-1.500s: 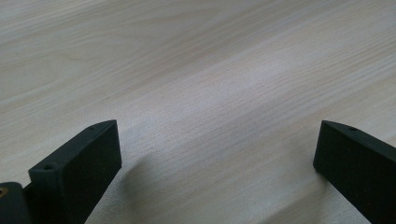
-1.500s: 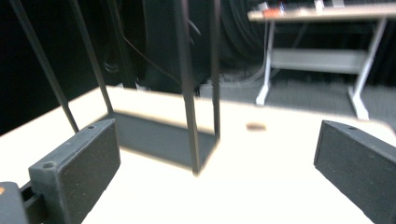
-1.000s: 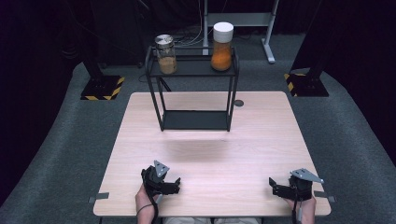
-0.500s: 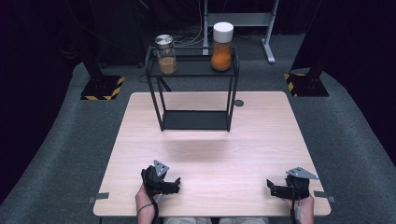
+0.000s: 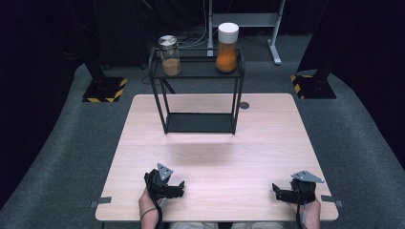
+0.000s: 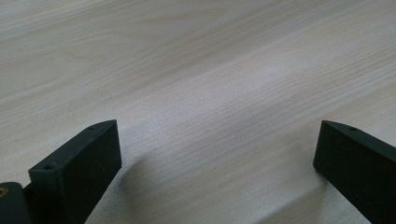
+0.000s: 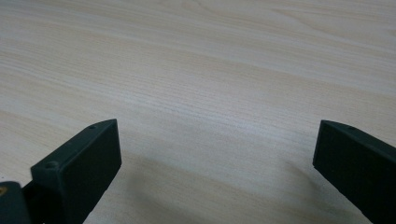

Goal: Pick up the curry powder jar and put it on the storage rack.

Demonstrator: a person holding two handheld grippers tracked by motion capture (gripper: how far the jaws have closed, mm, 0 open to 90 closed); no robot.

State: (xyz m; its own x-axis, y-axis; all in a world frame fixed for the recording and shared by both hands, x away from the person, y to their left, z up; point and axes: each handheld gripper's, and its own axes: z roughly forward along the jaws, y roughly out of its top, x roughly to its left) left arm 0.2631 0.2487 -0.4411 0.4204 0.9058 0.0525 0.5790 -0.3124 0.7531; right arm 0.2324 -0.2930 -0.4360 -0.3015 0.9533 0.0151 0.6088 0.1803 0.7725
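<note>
- High view: a pale wooden counter (image 5: 215,157) stands on grey carpet in a dark room, with yellow-and-black striped bases on the floor to either side behind it.
- At the far middle of the counter stands a black two-tier rack (image 5: 199,90). On its top shelf are a metal-lidded jar (image 5: 169,55) at the left and a taller white-lidded jar (image 5: 227,47) at the right, both holding orange-brown contents and standing well apart from each other.
- The left hand-held gripper (image 5: 179,189) rests near the front edge, left of centre; the right hand-held gripper (image 5: 276,192) rests near the front right corner. Both are well apart from the rack, with bare wood between them.
- A small dark round fitting (image 5: 244,105) sits in the counter just right of the rack.
- Left gripper view: the left hand-held gripper (image 6: 217,154) has its black jaws spread wide, nothing between them, with wood grain just beneath.
- Right gripper view: the right hand-held gripper (image 7: 217,154) likewise has its jaws wide apart and empty, low over bare wood.
</note>
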